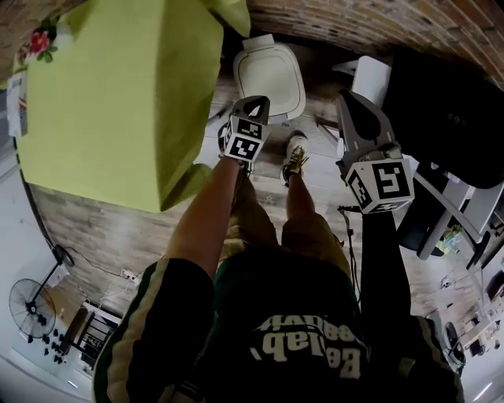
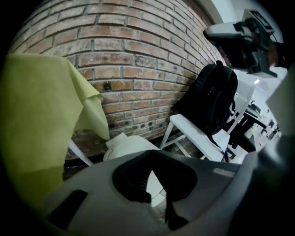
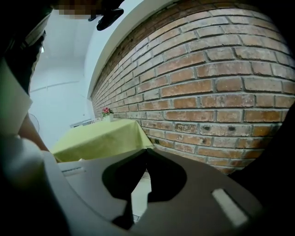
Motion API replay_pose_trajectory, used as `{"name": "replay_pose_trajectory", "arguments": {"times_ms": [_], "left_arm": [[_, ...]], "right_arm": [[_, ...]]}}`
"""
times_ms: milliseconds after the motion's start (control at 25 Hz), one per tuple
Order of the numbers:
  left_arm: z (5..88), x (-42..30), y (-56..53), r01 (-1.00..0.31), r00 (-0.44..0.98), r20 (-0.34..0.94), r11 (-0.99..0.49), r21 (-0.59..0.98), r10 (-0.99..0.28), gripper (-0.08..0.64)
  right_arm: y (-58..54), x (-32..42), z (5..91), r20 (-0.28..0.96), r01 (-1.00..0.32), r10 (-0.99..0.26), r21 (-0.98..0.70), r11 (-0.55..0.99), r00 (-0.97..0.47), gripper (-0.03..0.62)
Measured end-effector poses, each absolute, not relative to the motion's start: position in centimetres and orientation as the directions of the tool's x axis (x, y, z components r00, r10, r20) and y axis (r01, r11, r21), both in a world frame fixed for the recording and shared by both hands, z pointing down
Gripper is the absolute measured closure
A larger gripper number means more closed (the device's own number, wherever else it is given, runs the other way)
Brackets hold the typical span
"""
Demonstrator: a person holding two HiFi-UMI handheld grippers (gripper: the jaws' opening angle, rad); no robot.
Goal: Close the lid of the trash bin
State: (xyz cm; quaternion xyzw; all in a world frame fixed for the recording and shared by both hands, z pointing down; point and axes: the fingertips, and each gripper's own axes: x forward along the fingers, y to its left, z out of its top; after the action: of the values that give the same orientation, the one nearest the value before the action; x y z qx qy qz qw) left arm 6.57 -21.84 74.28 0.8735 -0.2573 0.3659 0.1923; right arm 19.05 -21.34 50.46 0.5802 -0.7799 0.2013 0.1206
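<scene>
Bin (image 1: 269, 75) on floor against wall (image 1: 378, 24), beside table (image 1: 102, 102); lid looks already down | your left gripper (image 1: 256, 102) points at it, jaws together, empty, suited to pressing | right gripper (image 1: 347, 101) likewise closed, empty, held aside.

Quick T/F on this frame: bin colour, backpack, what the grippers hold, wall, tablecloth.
1. The trash bin is white. True.
2. The backpack lies on the floor. False: it sits on a white chair.
3. The left gripper and right gripper are both shut on nothing. True.
4. The wall behind the bin is plain white plaster. False: it is red brick.
5. A green tablecloth hangs beside the bin. True.
</scene>
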Motion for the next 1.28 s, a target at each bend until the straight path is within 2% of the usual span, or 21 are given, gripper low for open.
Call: {"name": "replay_pose_trajectory", "arguments": {"times_ms": [440, 800, 1280], "left_arm": [[58.7, 10.2, -24.0, -0.587, 0.672, 0.607, -0.805, 0.088, -0.423, 0.555], [47.7, 11.4, -23.4, -0.558, 0.713, 0.513, -0.83, 0.002, -0.478, 0.555], [36.5, 10.3, -24.5, -0.635, 0.703, 0.386, -0.772, -0.04, -0.598, 0.555]], "right_arm": [[-19.5, 21.2, 45.5, 0.366, -0.951, -0.883, -0.207, 0.229, -0.292, 0.581], [-19.5, 21.1, 40.6, 0.298, -0.94, -0.896, -0.19, 0.283, -0.33, 0.581], [-21.3, 21.7, 33.5, 0.196, -0.932, -0.913, -0.141, 0.334, -0.358, 0.581]]}}
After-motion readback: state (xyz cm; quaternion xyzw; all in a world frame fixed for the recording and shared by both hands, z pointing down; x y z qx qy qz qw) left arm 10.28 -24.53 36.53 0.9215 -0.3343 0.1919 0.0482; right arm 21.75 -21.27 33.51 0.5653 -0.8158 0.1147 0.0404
